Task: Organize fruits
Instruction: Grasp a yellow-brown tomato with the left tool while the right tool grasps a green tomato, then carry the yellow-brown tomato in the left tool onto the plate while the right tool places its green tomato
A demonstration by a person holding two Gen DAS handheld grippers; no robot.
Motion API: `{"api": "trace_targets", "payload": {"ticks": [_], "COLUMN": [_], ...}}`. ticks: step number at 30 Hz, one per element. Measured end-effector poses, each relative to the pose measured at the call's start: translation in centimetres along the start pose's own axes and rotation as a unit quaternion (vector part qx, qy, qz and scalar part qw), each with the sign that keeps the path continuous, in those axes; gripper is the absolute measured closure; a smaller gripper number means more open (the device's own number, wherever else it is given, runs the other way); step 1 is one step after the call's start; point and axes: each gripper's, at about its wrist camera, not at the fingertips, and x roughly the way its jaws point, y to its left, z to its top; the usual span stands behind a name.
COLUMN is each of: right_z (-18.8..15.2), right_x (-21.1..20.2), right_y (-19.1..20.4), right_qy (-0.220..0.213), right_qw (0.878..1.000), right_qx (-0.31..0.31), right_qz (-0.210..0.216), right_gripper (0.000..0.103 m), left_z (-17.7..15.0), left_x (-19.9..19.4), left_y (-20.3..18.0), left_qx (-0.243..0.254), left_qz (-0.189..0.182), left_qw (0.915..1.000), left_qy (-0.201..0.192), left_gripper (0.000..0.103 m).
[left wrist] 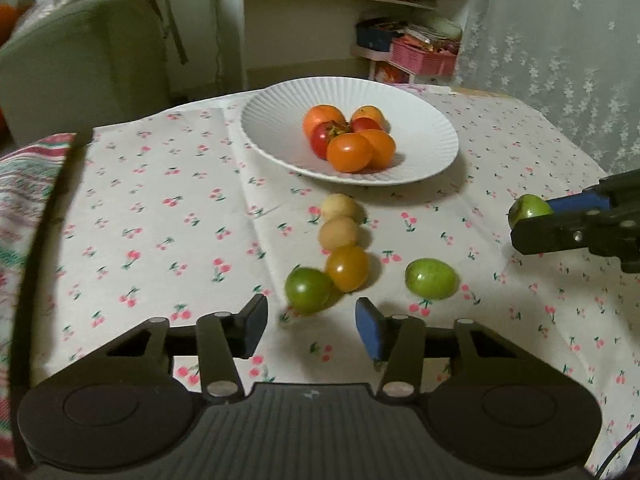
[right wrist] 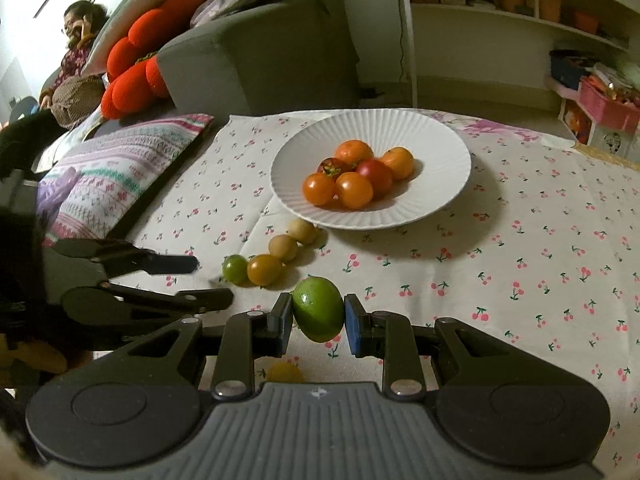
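Fruits lay around a ribbed white plate (left wrist: 280, 104) on the cherry-print bench (left wrist: 160, 208). Left of it, the left claw (left wrist: 311, 326) stood apart, empty, a blurred green tomato (left wrist: 307, 289) just ahead. Below the plate ran two matte beige fruits (left wrist: 338, 220) and a glossy amber one (left wrist: 347, 267). Rightward, the right claw (right wrist: 316, 322) clamped a smooth green fruit (right wrist: 318, 308), raised. No writing readable.

Table (left wrist: 168, 184) is viewed close, obliquely downward, from both wrist cams; plate (left wrist: 420, 160) and fruit row (left wrist: 340, 236) are shared.
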Motion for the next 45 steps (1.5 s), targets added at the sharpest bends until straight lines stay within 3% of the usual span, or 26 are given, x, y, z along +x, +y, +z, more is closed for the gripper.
{"api": "trace_targets", "payload": {"ticks": [6, 11, 15, 17, 25, 45], "right_z": [0.4, 0.7, 0.7, 0.7, 1.0, 1.8], "right_x": [-0.4, -0.4, -0.3, -0.2, -0.2, -0.6], "right_y": [-1.2, -1.5, -1.6, -1.7, -2.2, -4.5], "right_qy": [-0.009, -0.012, -0.012, -0.011, -0.016, -0.033], "right_qw": [1.0, 0.999, 0.999, 0.999, 0.999, 0.996], "right_qx": [0.023, 0.036, 0.038, 0.039, 0.052, 0.076], "right_qz": [0.0, 0.004, 0.006, 0.005, 0.0, -0.016], "right_gripper": [0.078, 0.078, 0.078, 0.078, 0.078, 0.078], "left_z": [1.0, 1.6, 1.9, 1.8, 1.7, 4.2], "left_x": [-0.1, 1.5, 3.0, 3.3, 2.6, -0.6], "left_y": [-2.0, -3.5, -4.3, -4.5, -3.7, -1.6], "left_qx": [0.053, 0.095, 0.118, 0.124, 0.101, -0.012], "left_qz": [-0.013, 0.003, 0.012, 0.015, -0.005, -0.055], "left_qw": [0.998, 0.9952, 0.9929, 0.9922, 0.9949, 0.9962], "left_qy": [-0.034, -0.023, -0.001, -0.002, -0.005, -0.066], "left_gripper": [0.075, 0.079, 0.092, 0.093, 0.094, 0.094]}}
